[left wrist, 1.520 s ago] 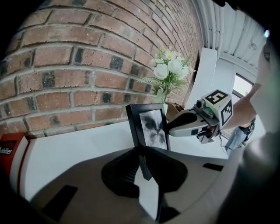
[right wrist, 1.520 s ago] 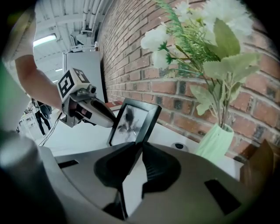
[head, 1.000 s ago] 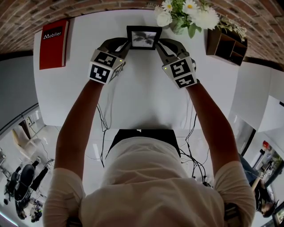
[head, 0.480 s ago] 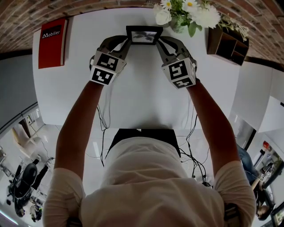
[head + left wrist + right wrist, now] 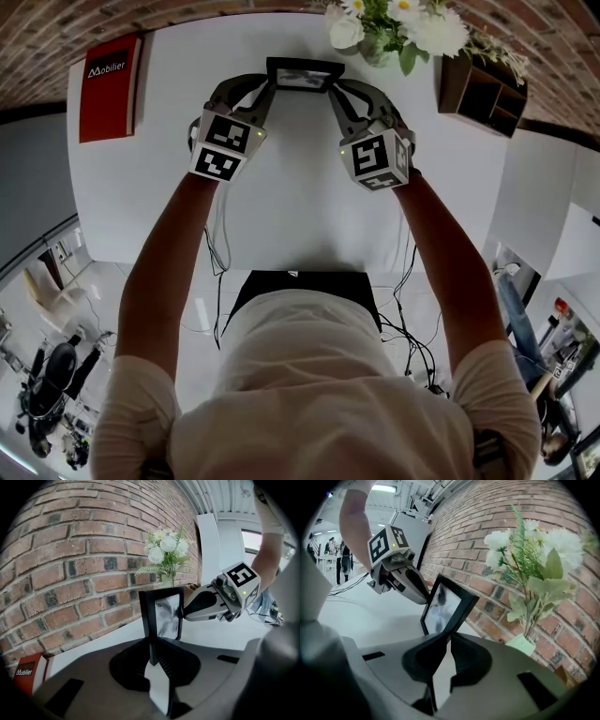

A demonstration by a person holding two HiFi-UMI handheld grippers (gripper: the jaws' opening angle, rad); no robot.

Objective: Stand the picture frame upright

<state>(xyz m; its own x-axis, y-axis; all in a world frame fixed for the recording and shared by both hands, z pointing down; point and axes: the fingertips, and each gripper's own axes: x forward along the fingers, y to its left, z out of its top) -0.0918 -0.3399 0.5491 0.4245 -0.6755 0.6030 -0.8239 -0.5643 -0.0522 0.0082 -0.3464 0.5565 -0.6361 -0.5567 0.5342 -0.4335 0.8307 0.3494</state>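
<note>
At the smooth white bench's [image 5: 300,216] far edge, before rough brick wall [image 5: 70,559]: black rectangular picture frame [image 5: 302,74], steeply raised, left tongs [image 5: 267,86] and right tongs [image 5: 335,89] clamped on opposite edges. Gripper views alone show its glossy print.

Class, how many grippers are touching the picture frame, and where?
2. The left gripper is shut on the left edge of the frame; the right gripper is shut on its right edge. No others seem hidden.
</note>
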